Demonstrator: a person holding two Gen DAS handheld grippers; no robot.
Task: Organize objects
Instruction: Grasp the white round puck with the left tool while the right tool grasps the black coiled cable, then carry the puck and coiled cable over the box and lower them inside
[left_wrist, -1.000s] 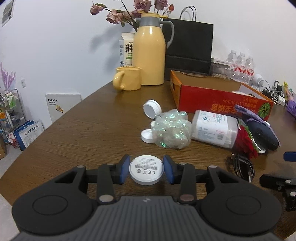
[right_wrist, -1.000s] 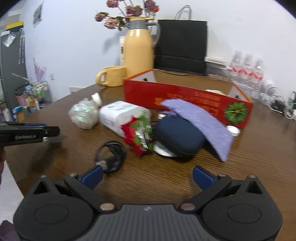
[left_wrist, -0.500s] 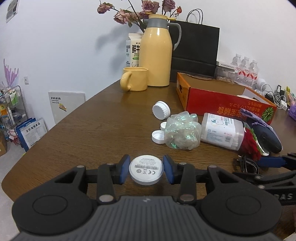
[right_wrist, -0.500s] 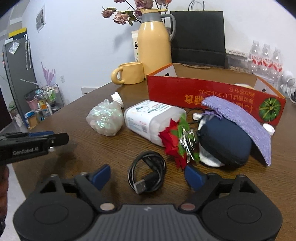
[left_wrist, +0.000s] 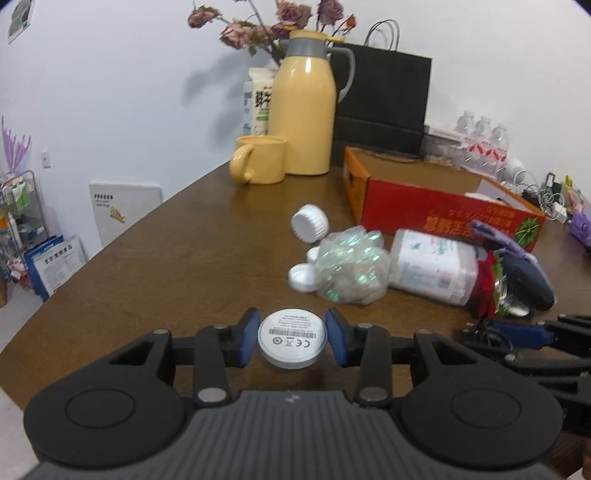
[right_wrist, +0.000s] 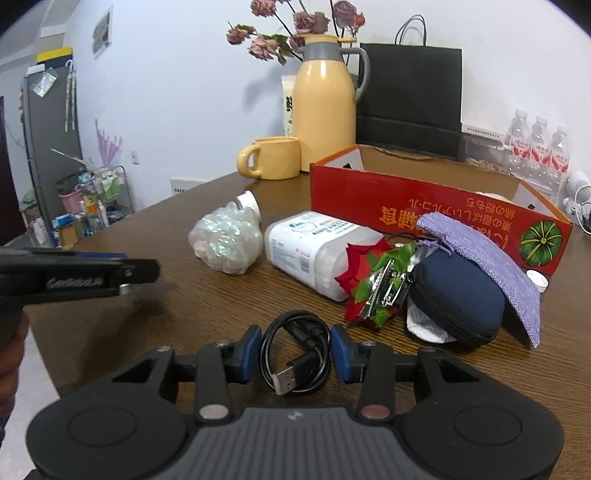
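My left gripper (left_wrist: 291, 341) is shut on a white round disc (left_wrist: 291, 332) with a printed label, held just above the brown table (left_wrist: 147, 266). A coiled black USB cable (right_wrist: 287, 377) lies on the table between the blue pads (right_wrist: 251, 347) of my right gripper (right_wrist: 295, 349). Its jaws are closing, and both pads meet the sides of the coil. In the right wrist view the left gripper (right_wrist: 74, 277) shows at the left edge. An open red cardboard box (right_wrist: 406, 206) stands behind the clutter.
Ahead lie an iridescent bag (right_wrist: 225, 240), a white plastic container (right_wrist: 314, 251) on its side, a red flower (right_wrist: 362, 280), a navy case (right_wrist: 458, 299) and a purple pouch (right_wrist: 480, 251). White caps (left_wrist: 309, 222) lie nearby. A yellow jug (left_wrist: 303, 110), mug (left_wrist: 262, 158) and black bag (left_wrist: 384, 96) stand behind.
The right gripper has moved forward over the black cable and its wide-open jaws have closed in on the coil. The left gripper keeps hold of the white disc.
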